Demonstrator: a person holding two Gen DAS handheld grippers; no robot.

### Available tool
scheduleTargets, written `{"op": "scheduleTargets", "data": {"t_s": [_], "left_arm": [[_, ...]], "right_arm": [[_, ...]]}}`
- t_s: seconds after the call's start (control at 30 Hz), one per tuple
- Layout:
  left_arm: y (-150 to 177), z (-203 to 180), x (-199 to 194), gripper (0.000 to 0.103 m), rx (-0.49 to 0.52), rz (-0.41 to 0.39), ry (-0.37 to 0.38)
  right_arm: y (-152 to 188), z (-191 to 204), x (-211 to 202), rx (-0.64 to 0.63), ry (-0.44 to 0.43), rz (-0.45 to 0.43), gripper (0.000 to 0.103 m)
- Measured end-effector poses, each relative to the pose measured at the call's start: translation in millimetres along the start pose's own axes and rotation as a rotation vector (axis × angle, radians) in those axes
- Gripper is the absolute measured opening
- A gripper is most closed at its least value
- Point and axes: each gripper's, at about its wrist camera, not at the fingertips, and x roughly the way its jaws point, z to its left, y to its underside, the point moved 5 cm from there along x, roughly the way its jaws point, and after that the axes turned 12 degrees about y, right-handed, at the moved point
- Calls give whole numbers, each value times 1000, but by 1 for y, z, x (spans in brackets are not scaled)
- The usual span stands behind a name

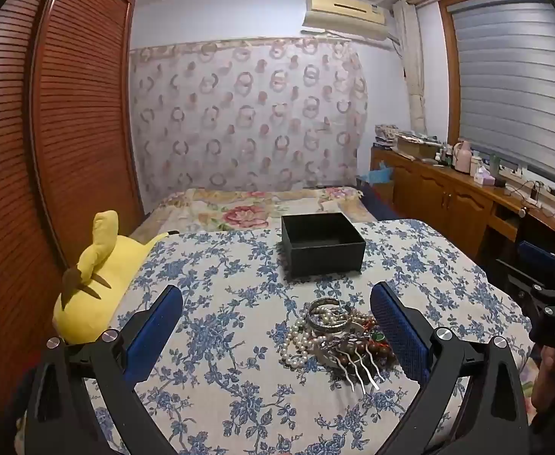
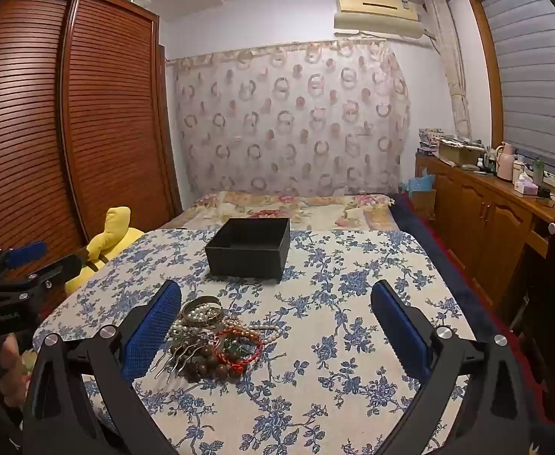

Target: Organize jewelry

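Nothing is sorted yet, as far as I can judge. The black box [image 1: 323, 244] sits open on the table and looks empty from here, though I cannot see its whole floor. All the jewelry [image 1: 338, 335] lies in 1 tangled heap in front of it, a little apart from the box: a metal bangle [image 1: 328, 313], a string of pearls [image 1: 296, 345], brown wooden beads [image 2: 211, 367], a red cord bracelet [image 2: 239, 345] and a silver hair comb [image 1: 360, 369]. So the whole job is left: every piece has to be picked out and put in the box.

My left gripper [image 1: 277, 318] has its jaws spread wide with nothing between the pads; the heap lies just inside its right finger. My right gripper [image 2: 277, 318] is spread just as wide and empty too, with the heap beside its left finger.

The table wears a white cloth with blue flowers [image 2: 334, 284]. A yellow plush toy [image 1: 95, 276] lies at its left edge. Behind are a bed with a floral cover [image 1: 254, 204], a slatted wooden wardrobe [image 1: 68, 113], a patterned curtain [image 2: 288, 121], and a wooden cabinet [image 2: 486, 223] under the window.
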Motion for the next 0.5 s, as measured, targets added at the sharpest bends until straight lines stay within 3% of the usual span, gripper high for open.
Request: {"op": "scheduleTargets", "data": {"t_s": [0.5], "left_arm": [[0, 0, 1, 96, 4, -3, -1]], "right_arm": [[3, 1, 0, 3, -1, 15, 101]]}}
